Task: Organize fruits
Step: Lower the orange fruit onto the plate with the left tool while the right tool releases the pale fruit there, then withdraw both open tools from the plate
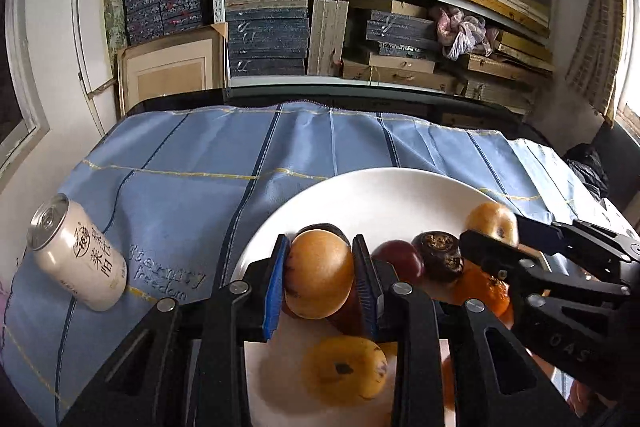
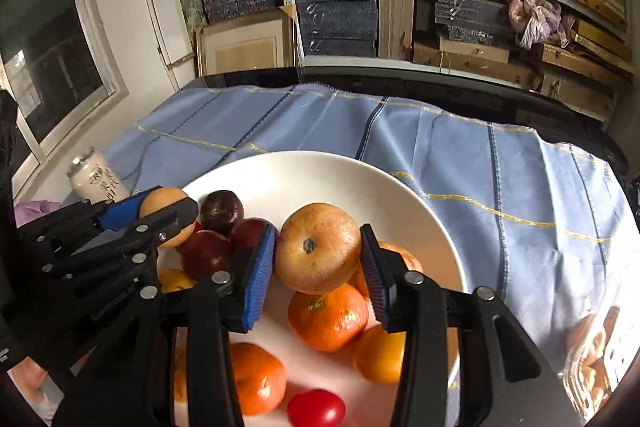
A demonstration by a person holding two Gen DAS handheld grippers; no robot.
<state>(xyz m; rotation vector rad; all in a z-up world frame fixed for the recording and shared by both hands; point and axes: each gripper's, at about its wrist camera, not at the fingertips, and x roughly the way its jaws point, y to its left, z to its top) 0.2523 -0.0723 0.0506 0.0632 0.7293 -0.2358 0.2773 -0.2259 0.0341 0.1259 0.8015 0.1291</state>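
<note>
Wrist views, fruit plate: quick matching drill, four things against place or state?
Things:
1. pale drink can
2. small red tomato
3. tan round fruit
4. white round plate

Places or states:
A. between the left gripper's blue pads
B. on the blue cloth, holding fruit
C. nearest the plate's front edge, right wrist view
D. left of the plate

Pairs: 1-D, 2-C, 3-A, 4-B

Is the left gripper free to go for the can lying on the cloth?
Probably not yet. The left gripper is shut on a yellow-brown fruit above the white plate. The can lies unobstructed on the blue cloth.
</note>
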